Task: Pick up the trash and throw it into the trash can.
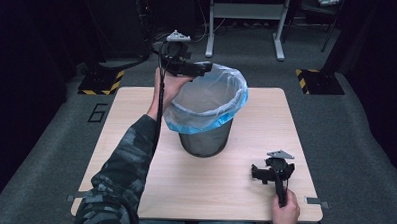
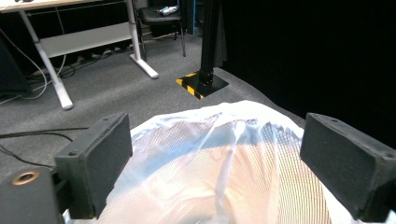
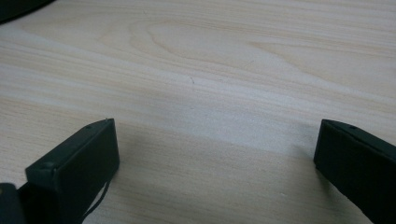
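A dark mesh waste bin (image 1: 205, 142) stands in the middle of the wooden table (image 1: 183, 191), lined with a translucent white-and-blue plastic bag (image 1: 212, 100) folded over its rim. My left gripper (image 1: 200, 68) is held up at the bin's far left rim. In the left gripper view it (image 2: 212, 156) is open, with the bag's rim (image 2: 224, 135) lying between and below the jaws, touching neither. My right gripper (image 1: 256, 174) rests low at the table's near right, pointing left. It (image 3: 215, 158) is open over bare wood (image 3: 196, 70).
Grey carpet surrounds the table. A white desk frame (image 1: 244, 23) stands behind it. Black posts on yellow-and-black striped bases stand at the back right (image 1: 317, 81) and back left (image 1: 102, 81). A "6" (image 1: 97, 112) is marked on the floor at left.
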### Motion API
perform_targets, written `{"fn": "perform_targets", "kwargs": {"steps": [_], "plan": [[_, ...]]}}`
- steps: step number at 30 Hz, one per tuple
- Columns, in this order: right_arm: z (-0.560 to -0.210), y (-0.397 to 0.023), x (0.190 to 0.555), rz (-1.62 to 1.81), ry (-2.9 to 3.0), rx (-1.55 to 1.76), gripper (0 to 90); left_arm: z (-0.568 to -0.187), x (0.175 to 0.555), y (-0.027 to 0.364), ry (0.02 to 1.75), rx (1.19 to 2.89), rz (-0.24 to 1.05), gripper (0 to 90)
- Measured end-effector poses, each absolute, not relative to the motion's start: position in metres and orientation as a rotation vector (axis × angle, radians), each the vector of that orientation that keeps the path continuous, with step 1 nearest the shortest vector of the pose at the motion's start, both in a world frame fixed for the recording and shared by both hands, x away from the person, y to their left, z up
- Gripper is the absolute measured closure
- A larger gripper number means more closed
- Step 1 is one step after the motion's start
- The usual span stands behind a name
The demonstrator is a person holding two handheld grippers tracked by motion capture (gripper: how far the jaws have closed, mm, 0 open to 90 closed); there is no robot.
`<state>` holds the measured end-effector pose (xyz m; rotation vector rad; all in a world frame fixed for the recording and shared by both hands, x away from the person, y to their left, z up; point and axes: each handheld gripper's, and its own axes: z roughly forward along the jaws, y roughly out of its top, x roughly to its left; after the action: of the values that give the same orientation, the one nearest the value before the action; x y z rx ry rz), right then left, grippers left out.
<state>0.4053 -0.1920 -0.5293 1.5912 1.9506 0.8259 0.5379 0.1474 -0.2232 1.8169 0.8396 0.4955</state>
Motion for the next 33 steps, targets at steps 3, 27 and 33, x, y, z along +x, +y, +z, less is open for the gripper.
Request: {"fn": "perform_targets", "kwargs": {"steps": [3, 27, 33], "plan": [[-0.529, -0.192, 0.405, 0.824, 1.953, 1.588, 0.0, -0.221, 0.532, 0.157, 0.833, 1.818, 0.527, 7.8], [-0.529, -0.192, 0.405, 0.824, 1.953, 1.588, 0.0, -0.259, 0.512, 0.269, 1.024, 1.769, 0.632, 10.4], [-0.529, -0.192, 0.405, 0.825, 1.953, 1.588, 0.0, -0.288, 0.511, 0.295, 1.105, 1.77, 0.627, 10.7]]}}
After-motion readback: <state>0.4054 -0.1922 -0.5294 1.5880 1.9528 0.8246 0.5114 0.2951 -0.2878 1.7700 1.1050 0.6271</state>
